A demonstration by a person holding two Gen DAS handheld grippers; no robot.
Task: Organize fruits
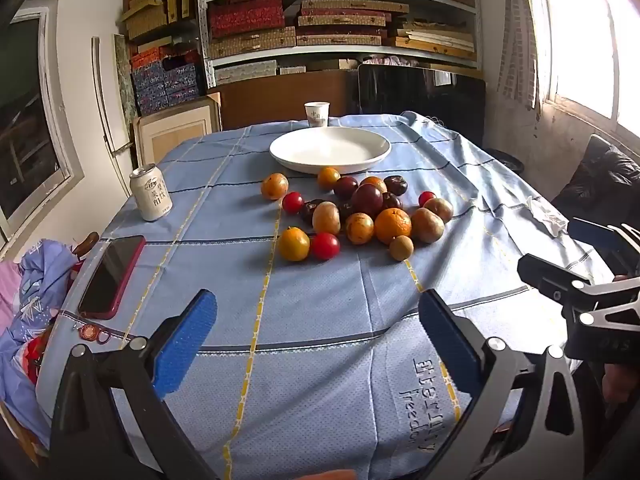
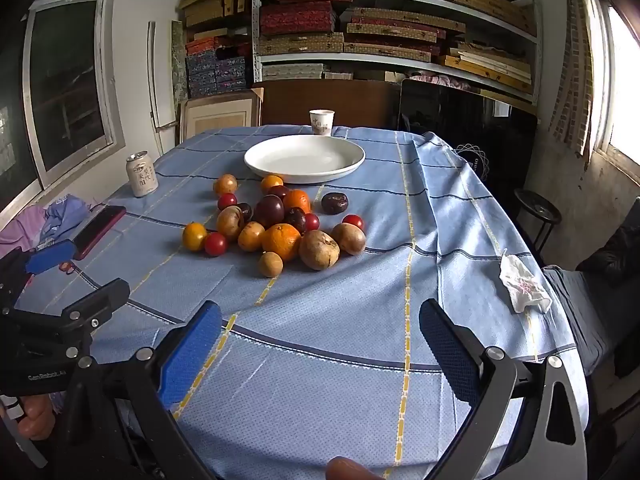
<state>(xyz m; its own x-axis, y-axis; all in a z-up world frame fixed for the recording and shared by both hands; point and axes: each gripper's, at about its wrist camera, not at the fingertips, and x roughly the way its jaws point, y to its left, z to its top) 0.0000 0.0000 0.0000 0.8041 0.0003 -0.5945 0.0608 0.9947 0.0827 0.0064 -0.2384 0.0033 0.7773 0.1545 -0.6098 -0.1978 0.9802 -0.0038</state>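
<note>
A drink can [image 1: 151,193] and a phone [image 1: 112,275] lie on the blue tablecloth [image 1: 320,320]. A paper cup [image 1: 317,114] stands at the far edge. A crumpled tissue [image 2: 522,285] lies apart.

Bare tablecloth [image 1: 320,320] ahead of both open finger pairs up to the fruit pile [image 1: 360,212]; can [image 1: 151,193] and phone [image 1: 112,276] crowd the left, tissue [image 2: 522,285] right.

Both grippers [image 1: 316,344] [image 2: 320,344] wide open, empty

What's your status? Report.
Left gripper and right gripper open, empty. Fruit pile on tablecloth, white plate bare. Path clear.
</note>
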